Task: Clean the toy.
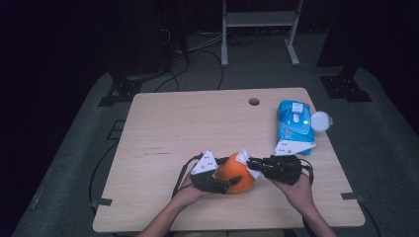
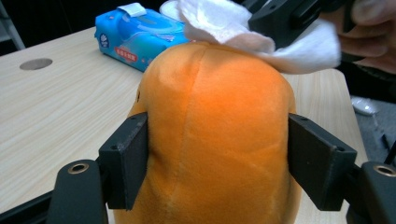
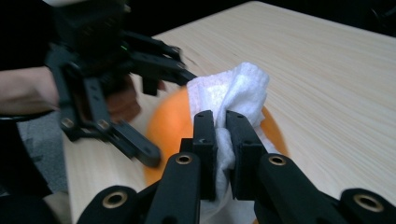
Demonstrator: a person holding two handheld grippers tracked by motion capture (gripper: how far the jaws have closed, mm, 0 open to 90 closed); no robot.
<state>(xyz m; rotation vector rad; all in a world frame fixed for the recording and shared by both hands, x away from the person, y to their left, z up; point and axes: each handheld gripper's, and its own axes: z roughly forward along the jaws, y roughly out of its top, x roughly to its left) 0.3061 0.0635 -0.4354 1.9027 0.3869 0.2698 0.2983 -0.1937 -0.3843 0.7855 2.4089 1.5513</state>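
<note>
One rounded orange plush toy, soft and short-napped with a seam down its middle, sits near the front edge of the pale wood-grain table, clamped at its sides between the flat black jaws of the left gripper, which stand wide apart against the fabric. The right gripper has its jaws nearly together, pinching one crumpled white fleecy wipe that lies on top of the toy. One glossy blue soft pack of wipes lies at the table's right edge beside a round white lid, and the table stands on grey carpet in a dark room.
</note>
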